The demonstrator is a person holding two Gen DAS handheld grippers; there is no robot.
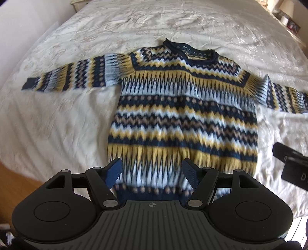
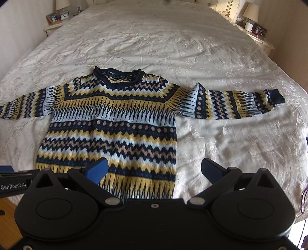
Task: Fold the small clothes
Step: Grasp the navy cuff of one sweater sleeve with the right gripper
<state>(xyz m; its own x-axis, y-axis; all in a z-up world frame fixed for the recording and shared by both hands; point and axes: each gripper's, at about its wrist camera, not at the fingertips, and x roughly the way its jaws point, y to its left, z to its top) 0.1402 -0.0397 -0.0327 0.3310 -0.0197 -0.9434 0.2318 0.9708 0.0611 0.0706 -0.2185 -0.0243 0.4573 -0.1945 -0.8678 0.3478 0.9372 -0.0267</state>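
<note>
A small knitted sweater (image 1: 182, 107) with navy, yellow, pale blue and tan zigzag bands lies flat on a cream bedspread (image 1: 77, 125), neck away from me and both sleeves spread out. My left gripper (image 1: 152, 169) hangs open above the hem, left of its middle, nothing between its blue pads. In the right wrist view the same sweater (image 2: 107, 123) fills the left half. My right gripper (image 2: 154, 169) is open wide over the sweater's lower right corner, one fingertip over the knit, the other over the bedspread (image 2: 240, 138). The right gripper's body (image 1: 292, 167) shows at the left view's right edge.
The bed runs far beyond the sweater. Bedside tables stand at the head: one with a lamp (image 2: 62, 4) and a clock at left, one with a lamp (image 2: 251, 11) and small items at right. Wooden floor (image 1: 13, 182) shows at the bed's near left corner.
</note>
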